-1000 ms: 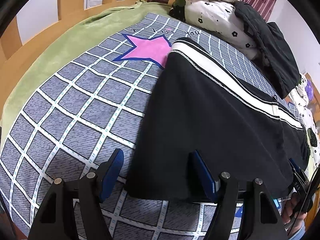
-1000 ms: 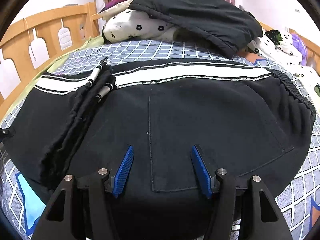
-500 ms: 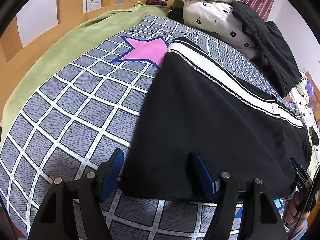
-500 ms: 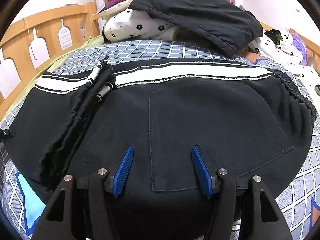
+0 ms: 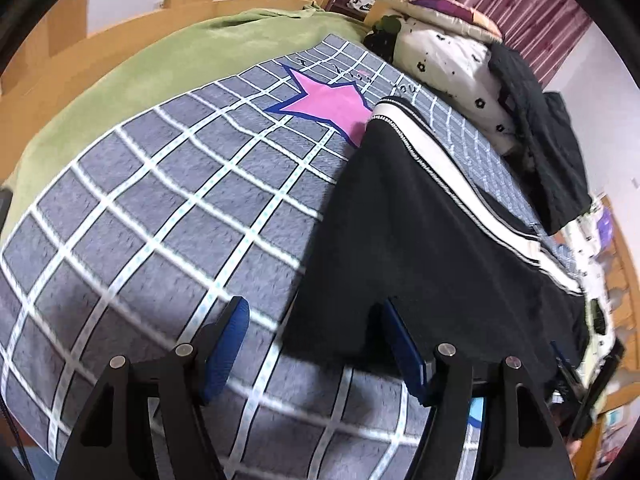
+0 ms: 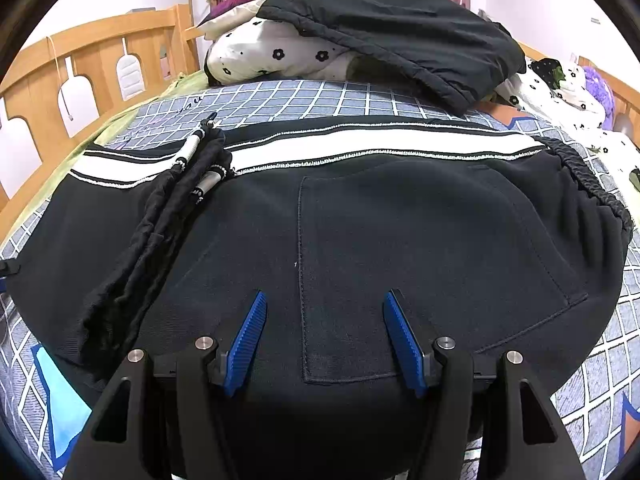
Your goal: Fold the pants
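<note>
Black pants with a white side stripe (image 6: 360, 216) lie spread flat on the bed, waistband to the right, a back pocket facing up. A bunched leg end lies folded over them at the left (image 6: 160, 216). My right gripper (image 6: 324, 312) is open and empty, just above the pocket's near edge. In the left wrist view the pants (image 5: 420, 240) lie to the right, their leg hem corner near my open, empty left gripper (image 5: 316, 320), whose right finger is over the hem and left finger over the blanket.
The bed has a grey grid blanket (image 5: 160, 208) with a pink star (image 5: 328, 100) and a green sheet (image 5: 160, 52) beyond. Flowered pillows (image 6: 280, 56) and a black jacket (image 6: 392, 28) are piled at the head. A wooden rail (image 6: 80, 68) runs along the left.
My left gripper has shifted left and back, so the pants hem now sits farther right in its view. The right gripper has barely moved. Both stay open.
</note>
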{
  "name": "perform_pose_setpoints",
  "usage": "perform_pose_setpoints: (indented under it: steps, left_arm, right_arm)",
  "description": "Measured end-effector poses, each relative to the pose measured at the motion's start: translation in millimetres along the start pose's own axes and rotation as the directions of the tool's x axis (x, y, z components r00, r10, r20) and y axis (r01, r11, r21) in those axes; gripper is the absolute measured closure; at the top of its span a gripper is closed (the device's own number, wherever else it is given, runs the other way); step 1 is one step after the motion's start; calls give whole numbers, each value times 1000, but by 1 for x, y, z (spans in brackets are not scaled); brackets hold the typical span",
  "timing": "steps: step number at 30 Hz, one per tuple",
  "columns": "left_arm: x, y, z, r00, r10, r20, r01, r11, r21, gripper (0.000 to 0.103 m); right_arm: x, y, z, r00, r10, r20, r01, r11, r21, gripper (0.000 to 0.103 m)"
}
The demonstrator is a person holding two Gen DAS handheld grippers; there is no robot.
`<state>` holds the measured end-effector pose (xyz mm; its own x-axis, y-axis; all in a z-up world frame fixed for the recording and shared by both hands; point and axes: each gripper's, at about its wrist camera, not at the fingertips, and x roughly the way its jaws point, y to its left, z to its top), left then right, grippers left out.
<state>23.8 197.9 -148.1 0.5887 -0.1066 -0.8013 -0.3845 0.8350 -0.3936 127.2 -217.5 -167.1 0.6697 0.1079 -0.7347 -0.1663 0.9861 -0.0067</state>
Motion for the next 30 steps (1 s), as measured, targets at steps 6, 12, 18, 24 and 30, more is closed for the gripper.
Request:
perform_pose_setpoints:
  steps: [6, 12, 18, 24, 30]
  left_arm:
    - [-3, 1, -11, 1000, -24, 1, 24, 999, 27, 37]
    - [15, -13, -5, 999, -50, -14, 50, 998, 36, 37]
    - [26, -34, -3, 998, 41, 44, -45, 993, 110, 51]
    - [-1, -73, -2, 976, 149, 160, -186, 952, 243, 84]
    - [-54, -167, 5, 961, -21, 276, -94, 913, 397, 88]
  right_arm:
    - [-2, 1, 0, 1000, -9, 9, 9, 1000, -3, 45]
    - [-26, -14, 6, 998, 30, 52, -34, 997, 70, 46]
    - [-63, -14, 31, 996, -3, 89, 0, 999, 36, 46]
    - [-92, -22, 48, 988, -33, 152, 52, 991, -120, 46]
    - [-67, -80, 33, 994, -66, 90, 64, 998, 22, 47]
